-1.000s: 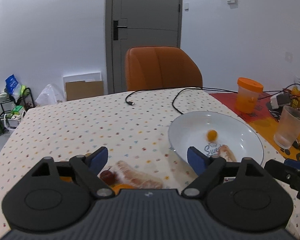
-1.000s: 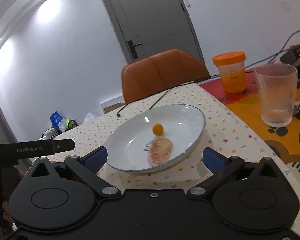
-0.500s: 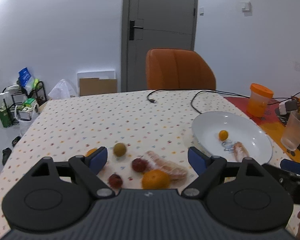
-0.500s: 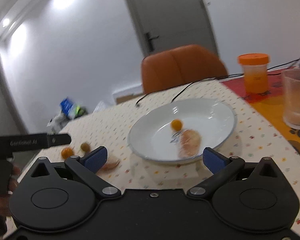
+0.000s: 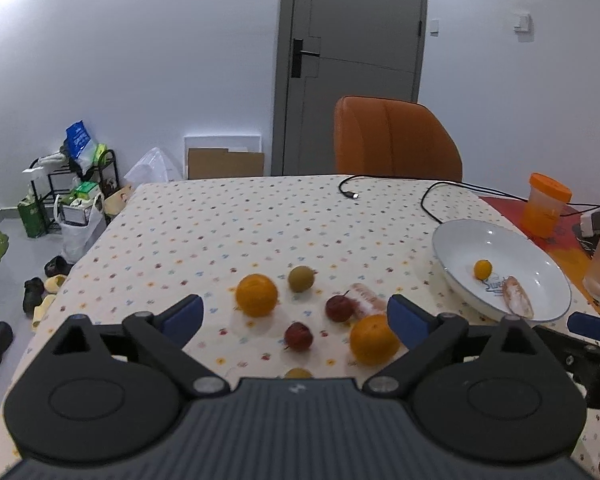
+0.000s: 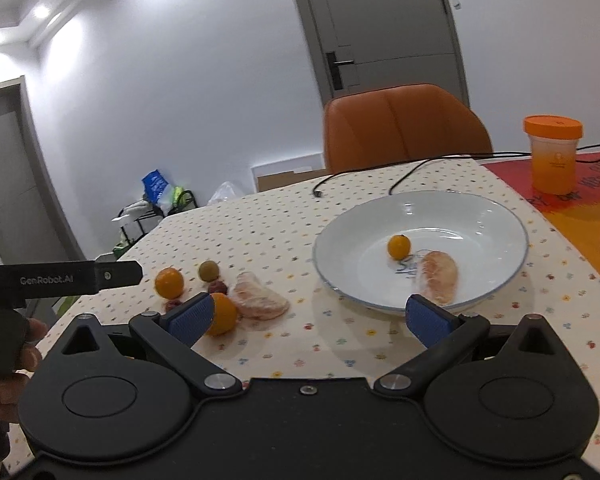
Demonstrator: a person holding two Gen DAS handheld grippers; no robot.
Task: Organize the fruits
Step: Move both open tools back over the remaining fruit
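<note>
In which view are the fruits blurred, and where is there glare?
Left wrist view: the pomelo piece on the table is smeared by motion; the door frame bends from fisheye. Right wrist view: ceiling lights glare at upper left, reflections shine on the plate; the fruits look fairly sharp.

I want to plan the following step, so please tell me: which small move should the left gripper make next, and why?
Probably lower the left gripper, open and empty, onto the dark red fruit lying between its fingers. Only a small yellow fruit and a peeled segment are on the white plate; the oranges remain on the tablecloth.
</note>
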